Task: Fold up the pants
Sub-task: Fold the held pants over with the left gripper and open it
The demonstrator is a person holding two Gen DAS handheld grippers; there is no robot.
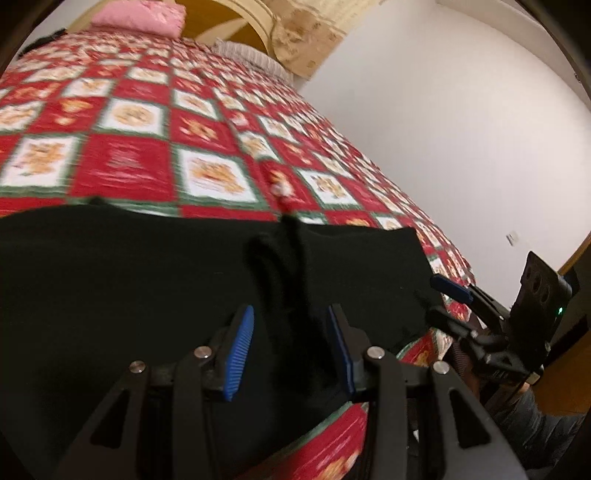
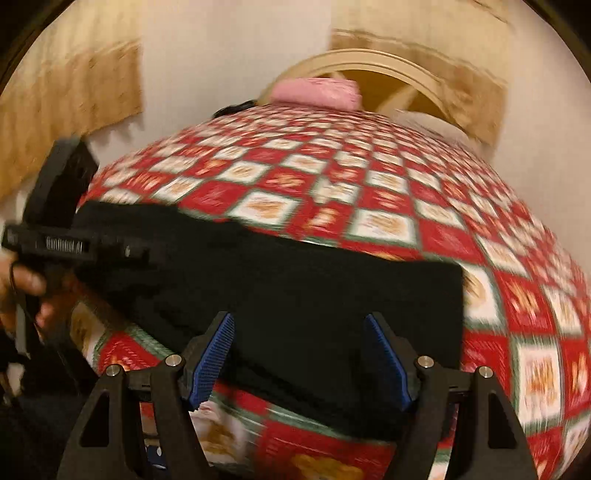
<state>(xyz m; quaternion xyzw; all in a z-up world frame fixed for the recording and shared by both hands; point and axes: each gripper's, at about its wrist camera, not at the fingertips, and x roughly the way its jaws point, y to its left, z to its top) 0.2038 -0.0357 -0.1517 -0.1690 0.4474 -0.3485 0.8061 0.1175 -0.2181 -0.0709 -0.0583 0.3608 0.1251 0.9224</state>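
Black pants (image 1: 129,288) lie flat on the near edge of a bed with a red, white and green patchwork quilt (image 1: 155,122). A raised fold of the cloth runs between the fingers of my left gripper (image 1: 291,317), which is open over the pants. My right gripper (image 2: 299,325) is open above the pants (image 2: 295,295) near their right end. The right gripper also shows in the left wrist view (image 1: 443,299), at the pants' right edge. The left gripper shows in the right wrist view (image 2: 74,240), held by a hand over the pants' left end.
A pink pillow (image 1: 140,16) lies at the head of the bed by a curved cream headboard (image 2: 369,62). A striped pillow (image 1: 251,55) lies beside it. A white wall (image 1: 461,129) runs along the bed's right side.
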